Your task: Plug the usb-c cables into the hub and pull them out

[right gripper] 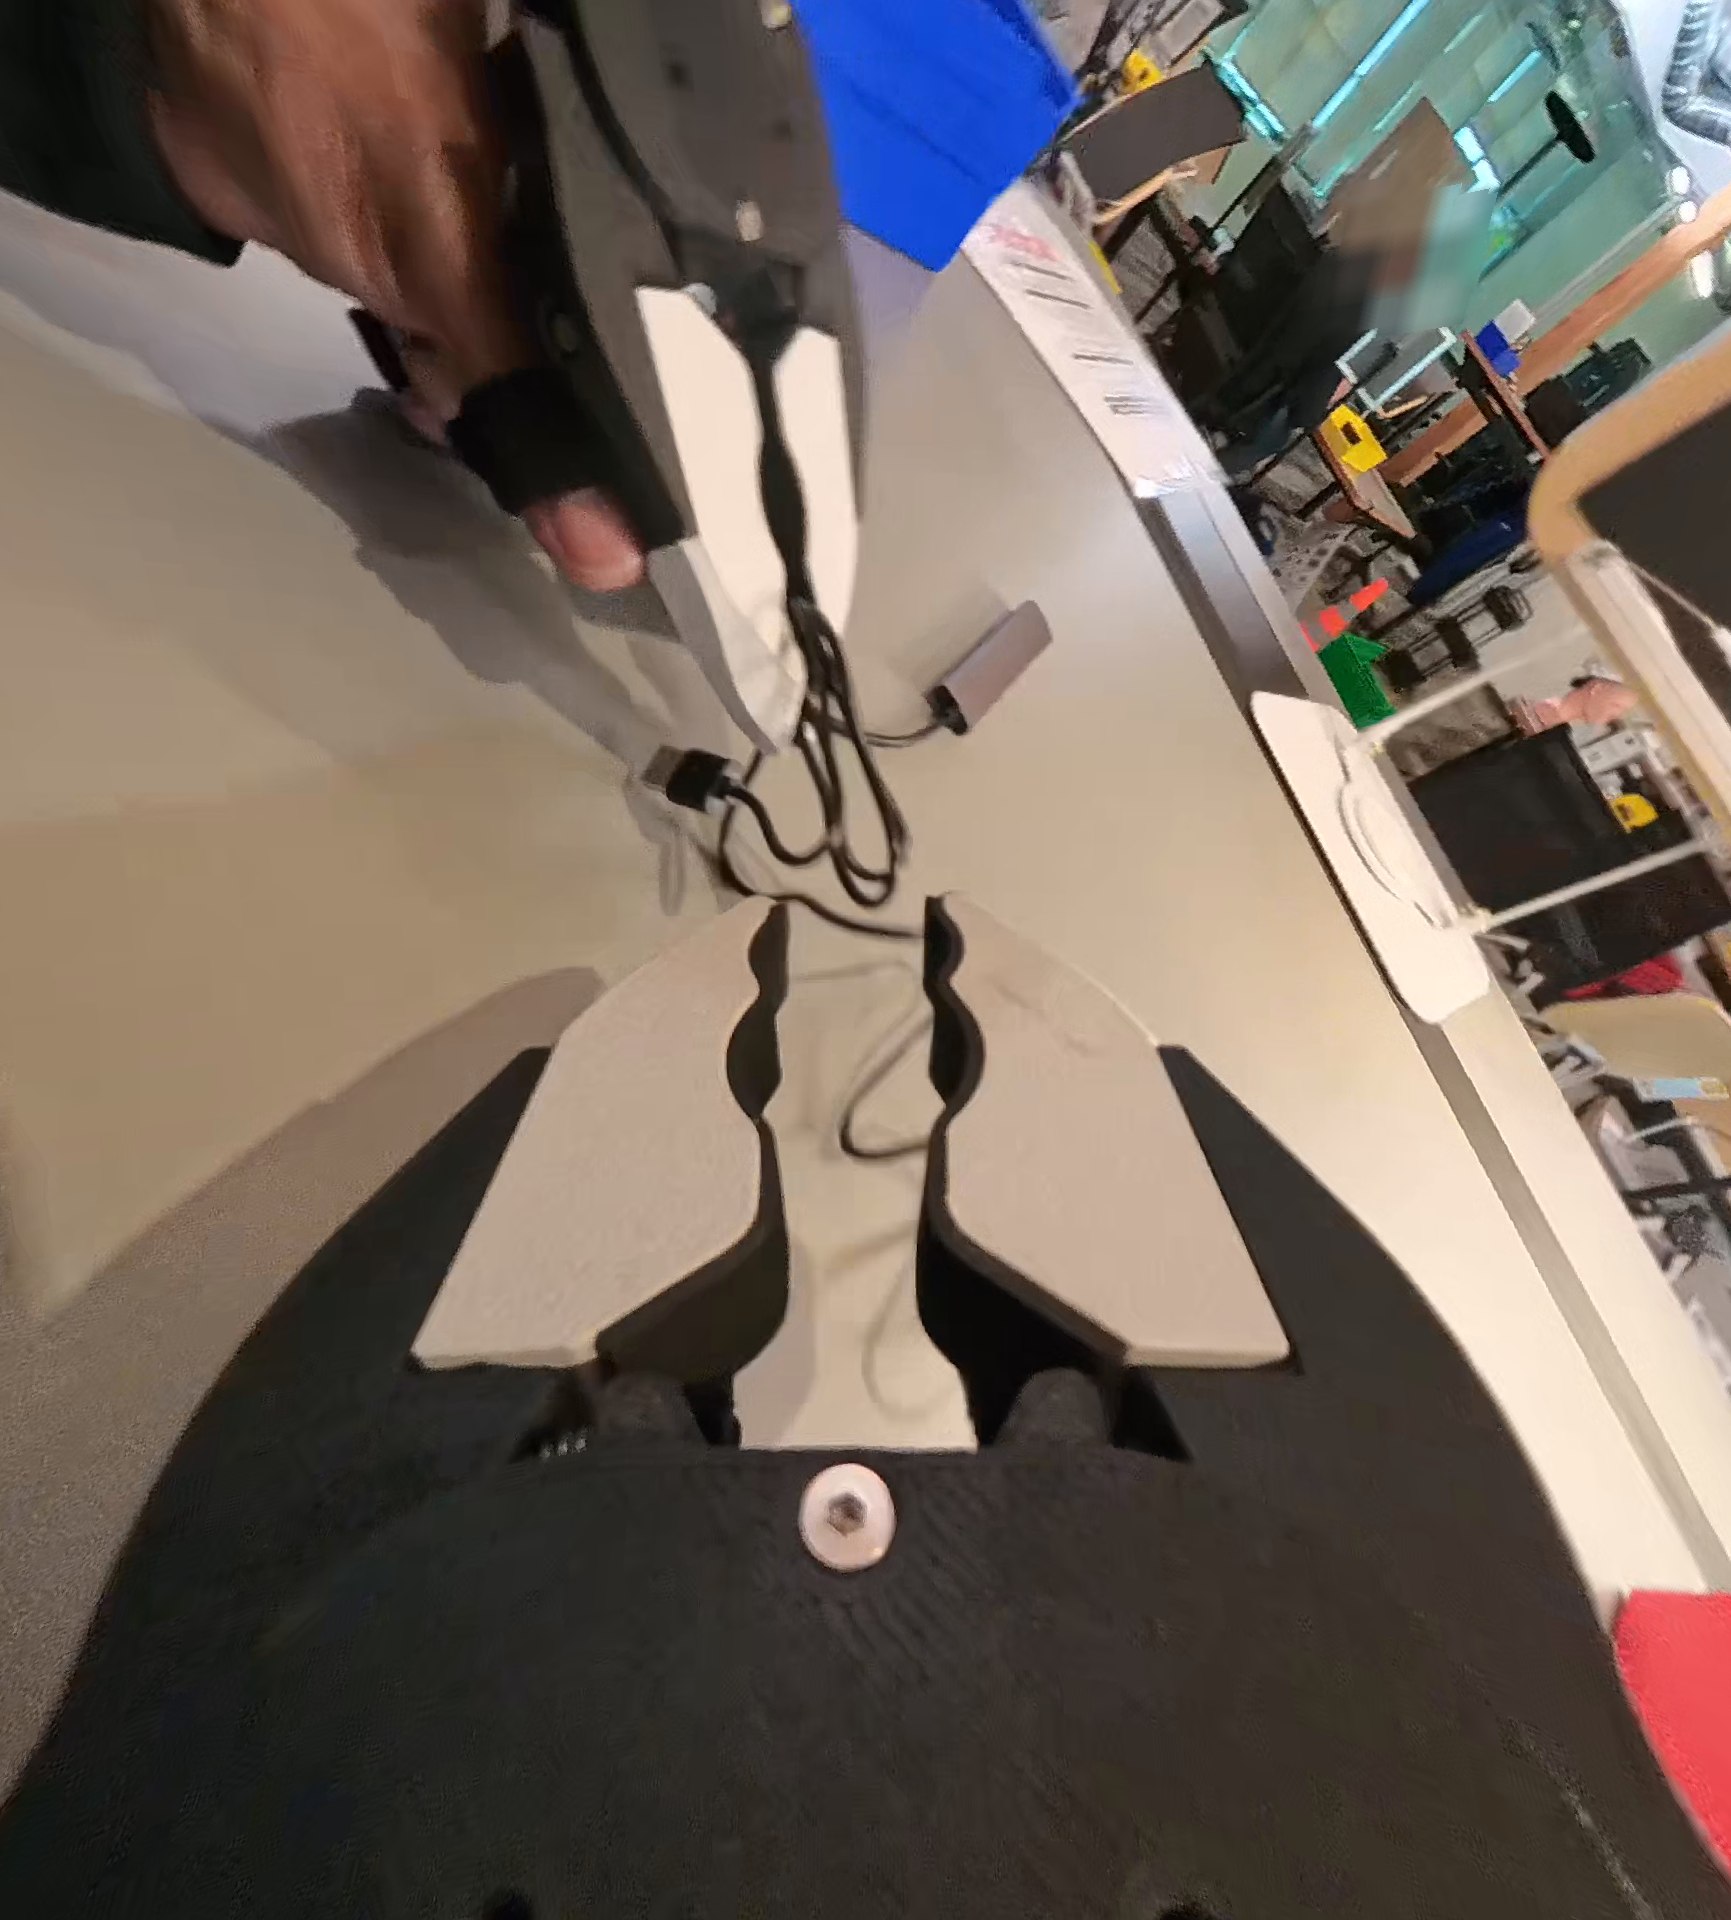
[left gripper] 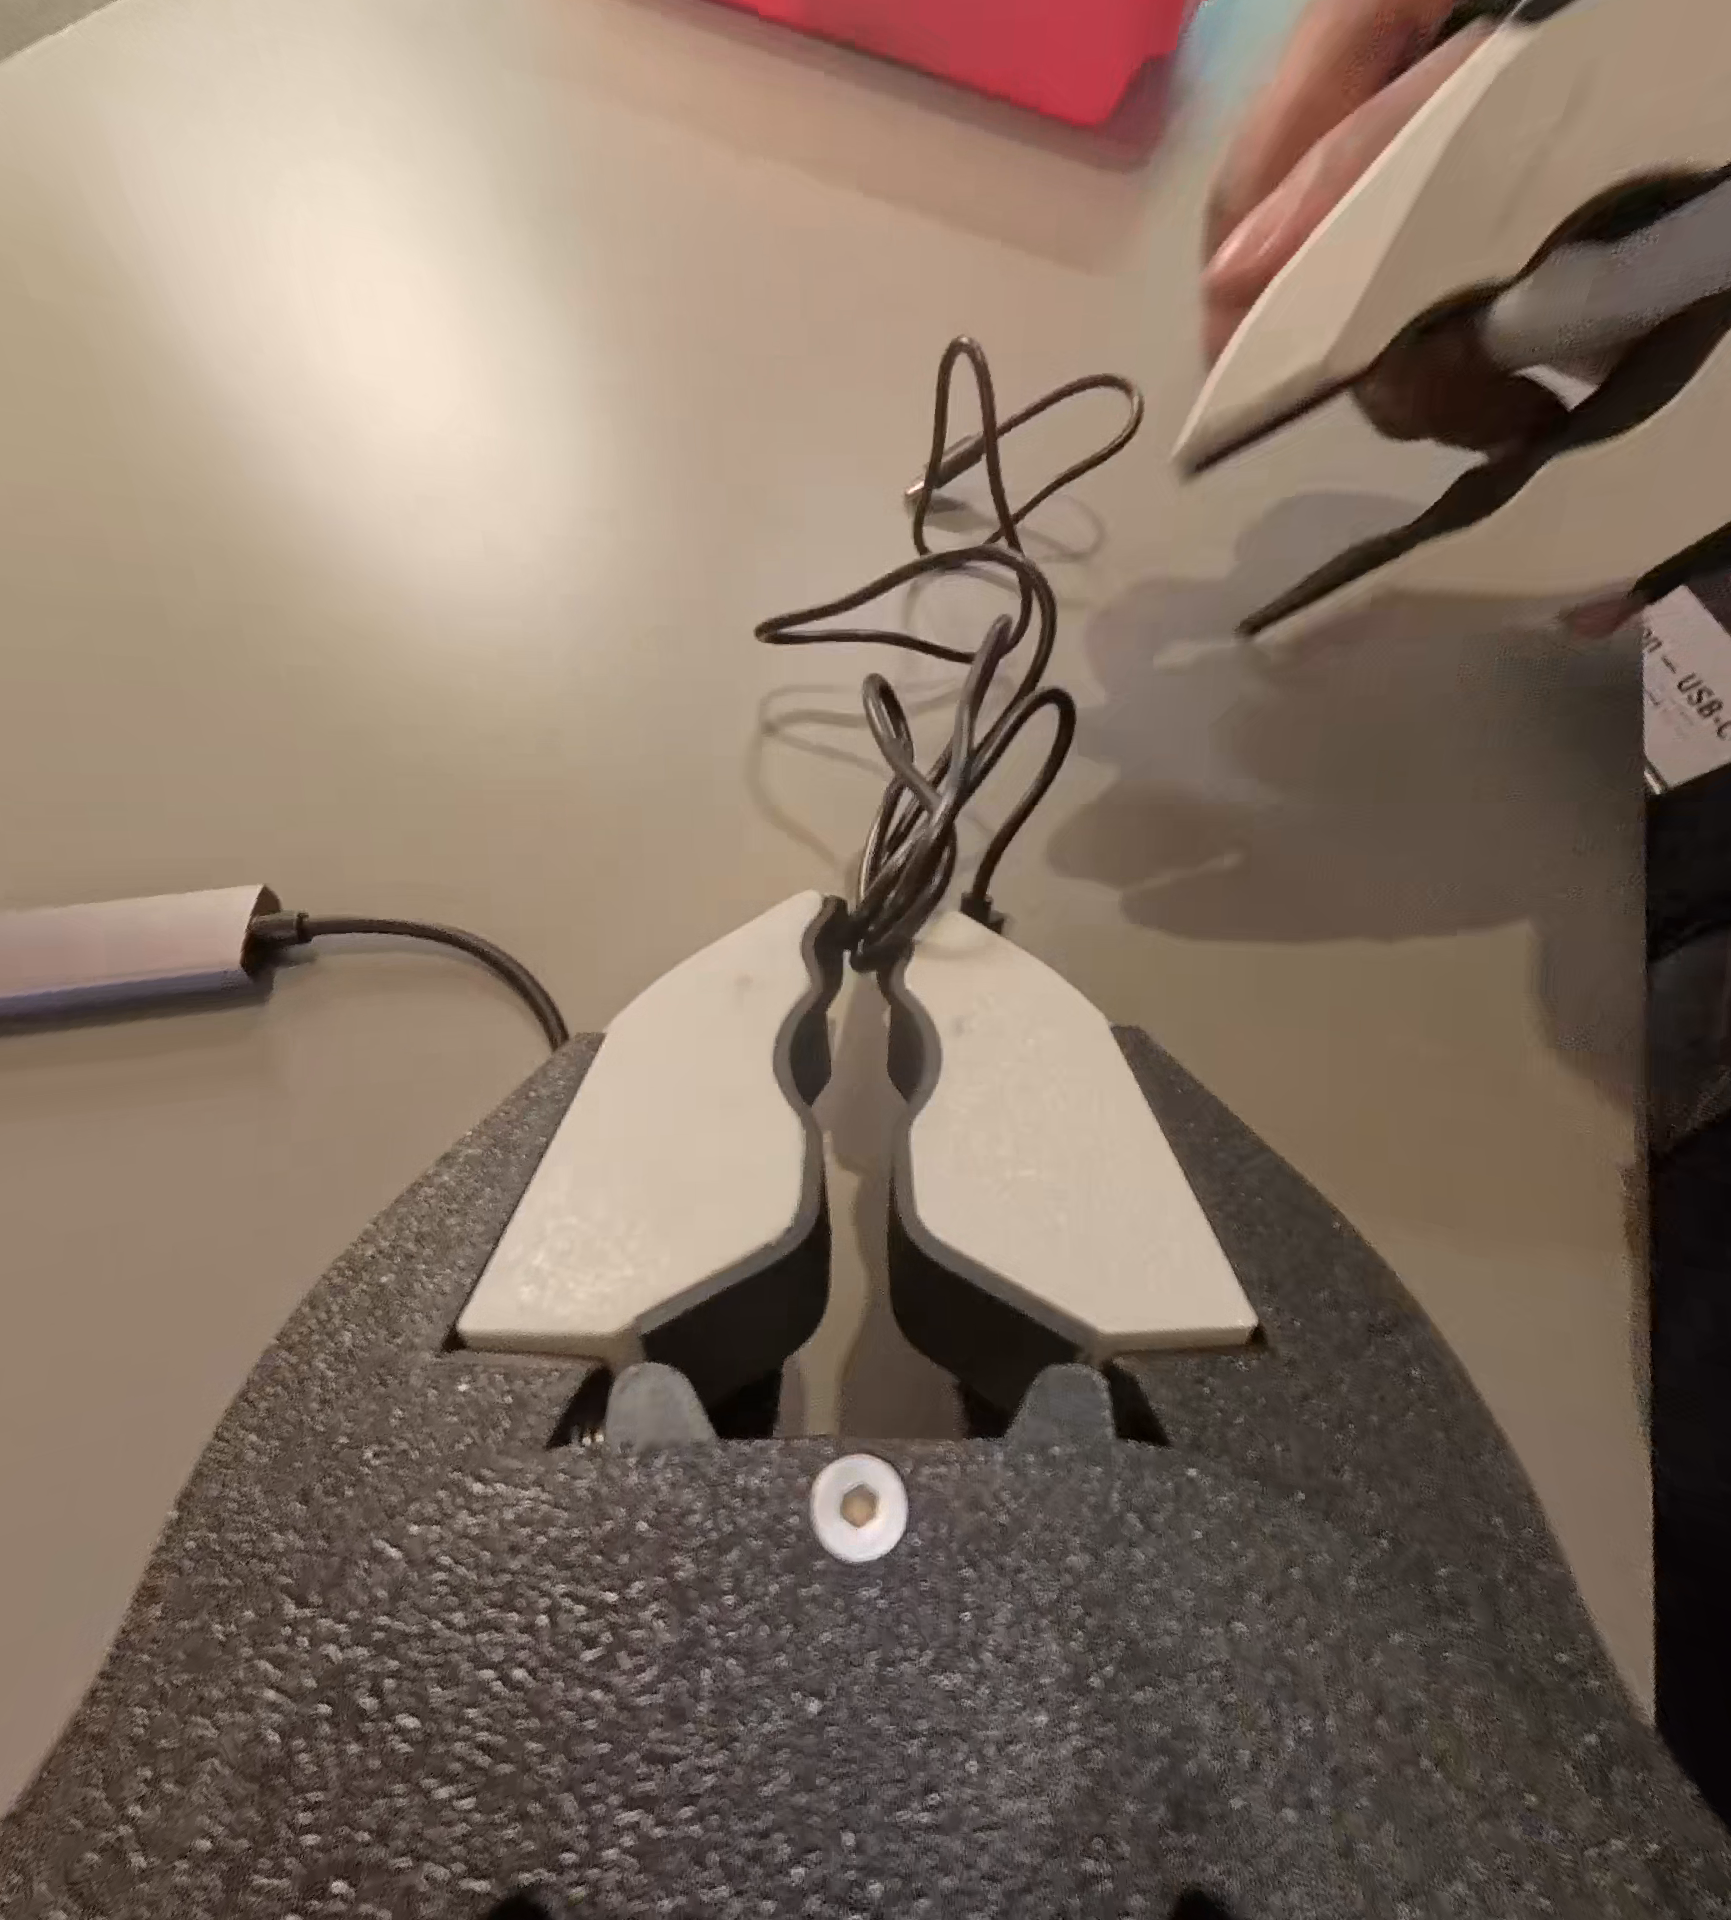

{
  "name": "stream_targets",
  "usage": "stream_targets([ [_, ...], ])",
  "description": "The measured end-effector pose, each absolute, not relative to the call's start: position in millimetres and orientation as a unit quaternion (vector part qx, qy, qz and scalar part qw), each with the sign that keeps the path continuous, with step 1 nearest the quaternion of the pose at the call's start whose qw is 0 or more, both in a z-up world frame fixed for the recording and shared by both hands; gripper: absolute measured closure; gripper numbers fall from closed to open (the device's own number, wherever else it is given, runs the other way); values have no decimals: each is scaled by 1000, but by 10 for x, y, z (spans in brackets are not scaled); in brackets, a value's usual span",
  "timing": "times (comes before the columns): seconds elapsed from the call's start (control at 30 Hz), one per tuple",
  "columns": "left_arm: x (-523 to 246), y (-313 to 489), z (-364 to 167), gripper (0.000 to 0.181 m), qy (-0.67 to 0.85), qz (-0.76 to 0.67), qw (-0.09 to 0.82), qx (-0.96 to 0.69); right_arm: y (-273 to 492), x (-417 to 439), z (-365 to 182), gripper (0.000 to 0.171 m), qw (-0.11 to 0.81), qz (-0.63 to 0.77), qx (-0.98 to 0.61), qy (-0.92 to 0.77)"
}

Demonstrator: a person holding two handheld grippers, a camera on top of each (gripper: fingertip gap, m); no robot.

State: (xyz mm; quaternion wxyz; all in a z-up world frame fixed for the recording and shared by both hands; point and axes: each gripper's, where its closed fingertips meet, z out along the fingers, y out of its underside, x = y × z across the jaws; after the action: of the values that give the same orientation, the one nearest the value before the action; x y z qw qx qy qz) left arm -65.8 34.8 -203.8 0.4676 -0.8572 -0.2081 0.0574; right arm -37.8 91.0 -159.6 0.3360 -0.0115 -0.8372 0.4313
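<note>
Here the left gripper (left gripper: 866, 935) pinches tangled black cable (left gripper: 954, 727), plug end hidden.

Matt plastic, brushed metal

Grainy black gripper (left gripper: 866, 940) body, matt fingers (left gripper: 695, 1122); smooth metal hub (left gripper: 82, 961); satin table (left gripper: 321, 520).

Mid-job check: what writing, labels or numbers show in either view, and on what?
White card with black square pattern, right edge, left wrist view: printed lines, which I will not quote.
Paper sheets on far table edge, right wrist view: too blurred.
Hub, cable: no markings visible.
</note>
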Motion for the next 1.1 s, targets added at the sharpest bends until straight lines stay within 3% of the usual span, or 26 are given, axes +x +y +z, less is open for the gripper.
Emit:
stream_targets([
  [0.13, -748, 312, -2055, 175, -249, 42, 468, -847, 1499, -573, -1495, 143, 331, 431, -84, -836],
  [0.37, -828, 302, -2109, 176, -268, 31, 450, -851, 2393, -1053, -2004, 133, 353, 282, -126, -883],
  [0.8, -925, 279, -2235, 176, -305, 29, 397, -865, 1179, -1212, -2054, 138, 310, 334, 81, -886],
  [1.1, -938, 448, -2281, 176, -313, 28, 388, -866, 688, -1058, -2106, 128, 307, 320, 159, -882],
])
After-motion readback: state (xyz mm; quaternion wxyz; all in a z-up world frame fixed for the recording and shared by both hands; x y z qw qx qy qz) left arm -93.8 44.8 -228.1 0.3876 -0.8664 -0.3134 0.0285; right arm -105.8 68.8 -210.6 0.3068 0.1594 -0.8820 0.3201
